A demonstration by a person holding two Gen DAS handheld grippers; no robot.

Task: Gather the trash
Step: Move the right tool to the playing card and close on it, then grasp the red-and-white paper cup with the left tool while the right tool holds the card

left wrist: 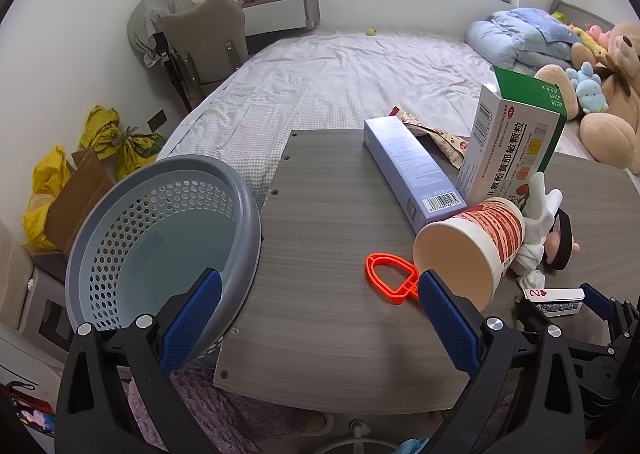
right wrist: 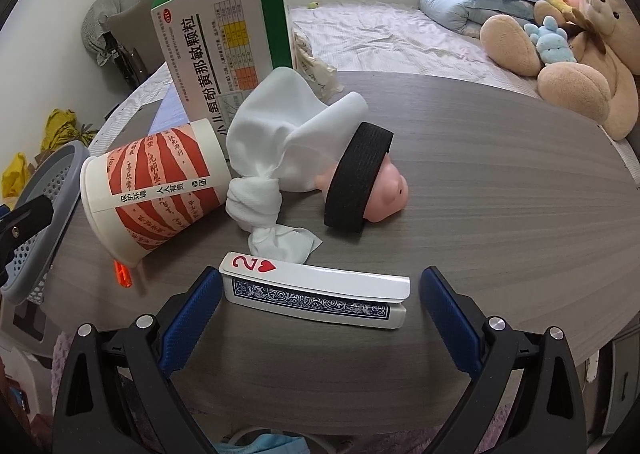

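Note:
A grey perforated basket point(left wrist: 160, 238) stands at the wooden table's point(left wrist: 328, 222) left edge, empty. On the table lie a tipped red-striped paper cup point(left wrist: 472, 246), a purple box point(left wrist: 412, 170), an upright green-and-white medicine box point(left wrist: 516, 134), a snack wrapper point(left wrist: 436, 134), an orange plastic outline point(left wrist: 390, 278), a knotted white cloth point(right wrist: 276, 158) and a pink toy with a black band point(right wrist: 364, 182). A card deck box point(right wrist: 316, 294) lies flat between my right gripper's point(right wrist: 320, 302) open fingers, untouched. My left gripper point(left wrist: 320, 306) is open over the table's near edge, its right fingertip by the cup's rim.
A bed with a checked sheet point(left wrist: 340, 66) lies behind the table, with a blue quilt point(left wrist: 516, 34) and plush toys point(right wrist: 572, 54) at its right. A chair point(left wrist: 208, 42) and yellow bags point(left wrist: 108, 138) stand at the left. A purple fuzzy fabric point(left wrist: 224, 414) lies below the table.

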